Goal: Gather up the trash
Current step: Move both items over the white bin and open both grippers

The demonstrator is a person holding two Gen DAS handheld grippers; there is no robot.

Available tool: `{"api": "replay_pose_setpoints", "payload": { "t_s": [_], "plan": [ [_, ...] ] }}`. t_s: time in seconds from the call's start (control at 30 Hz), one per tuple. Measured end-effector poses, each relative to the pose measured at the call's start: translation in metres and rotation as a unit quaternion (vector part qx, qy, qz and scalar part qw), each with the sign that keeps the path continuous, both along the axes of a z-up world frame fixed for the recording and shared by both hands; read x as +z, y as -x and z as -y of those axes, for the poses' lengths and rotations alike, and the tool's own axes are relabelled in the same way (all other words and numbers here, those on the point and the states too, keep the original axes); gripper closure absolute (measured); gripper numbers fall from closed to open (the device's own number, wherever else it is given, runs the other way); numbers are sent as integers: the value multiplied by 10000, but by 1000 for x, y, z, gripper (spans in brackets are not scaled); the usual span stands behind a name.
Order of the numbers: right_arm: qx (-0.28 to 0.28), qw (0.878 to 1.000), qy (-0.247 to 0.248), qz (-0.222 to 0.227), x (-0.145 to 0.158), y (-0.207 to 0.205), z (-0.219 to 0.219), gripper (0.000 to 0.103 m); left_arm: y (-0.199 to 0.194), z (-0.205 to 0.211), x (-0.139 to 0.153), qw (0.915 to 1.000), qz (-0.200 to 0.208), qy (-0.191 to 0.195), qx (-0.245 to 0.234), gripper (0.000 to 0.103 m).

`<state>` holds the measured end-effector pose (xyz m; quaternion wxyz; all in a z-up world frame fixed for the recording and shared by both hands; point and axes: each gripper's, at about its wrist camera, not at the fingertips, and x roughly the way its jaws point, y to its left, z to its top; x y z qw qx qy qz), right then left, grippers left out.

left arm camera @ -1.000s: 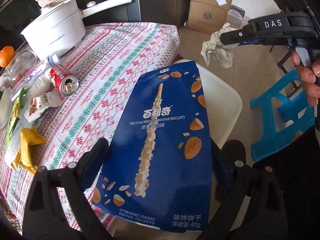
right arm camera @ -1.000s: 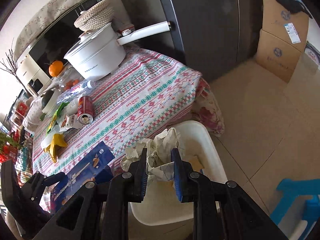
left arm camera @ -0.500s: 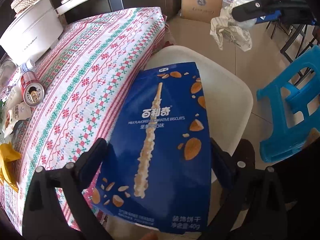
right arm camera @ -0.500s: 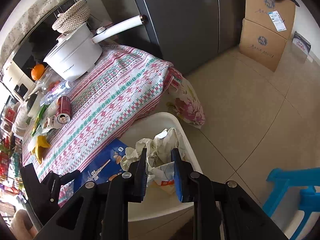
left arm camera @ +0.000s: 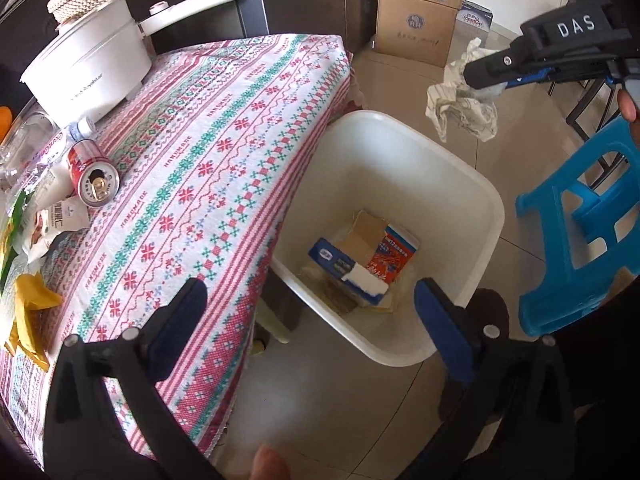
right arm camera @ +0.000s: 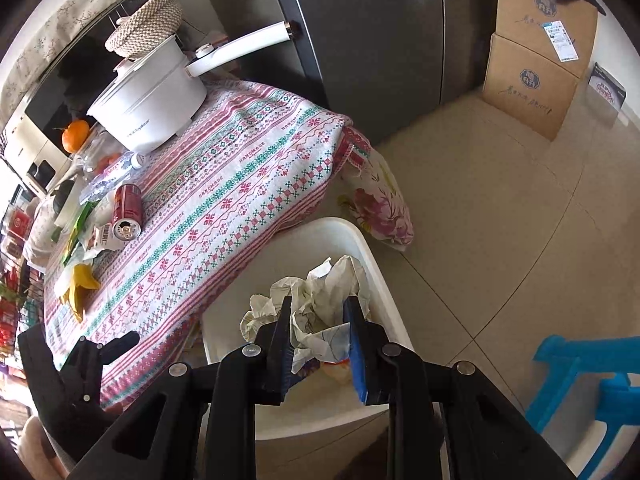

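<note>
Left wrist view: the left claw (left arm camera: pixel 308 320) is opening wide, empty, above the bin (left arm camera: pixel 472 176) beside the table (left arm camera: pixel 224 152). Crumpled paper (right arm camera: pixel 320 312) is clamped in the right claw (right arm camera: pixel 320 336) over the bin, ready for dropping.

A bin (left arm camera: pixel 472 184) is placed on the floor just right of the table (left arm camera: pixel 224 168), boxes (left arm camera: pixel 360 264) lying in it; a can (left arm camera: pixel 93 178) and pot (left arm camera: pixel 86 76) are set on the table, cartons (left arm camera: pixel 418 20) stacked far behind, a stool (left arm camera: pixel 580 232) at right.

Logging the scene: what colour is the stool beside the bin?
Bright blue stool, clearest in the left wrist view.
</note>
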<state>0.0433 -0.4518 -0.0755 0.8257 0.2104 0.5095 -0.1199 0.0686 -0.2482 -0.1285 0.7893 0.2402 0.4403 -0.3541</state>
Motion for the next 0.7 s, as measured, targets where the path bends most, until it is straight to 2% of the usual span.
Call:
{"api": "replay_pose_setpoints", "payload": {
  "t_s": [0.33,0.43,0.5,0.57,0.7],
  "plan": [
    [158,9996,2,-214,-9,-11,-15,73,-7,-31,17,9996,40,72,270,0],
    [124,9997,-69,-200,-8,-11,-16,63,-8,-40,23,9993,72,107,348,0],
    [79,9998,-102,-158,-6,-11,-17,45,-9,-45,26,9991,79,133,404,0],
    [70,9999,-123,-74,-2,-11,-18,39,-10,-50,29,9988,78,169,462,0],
    [102,9999,-85,34,6,-14,-24,34,-15,-60,35,9978,86,246,617,0]
  ]
}}
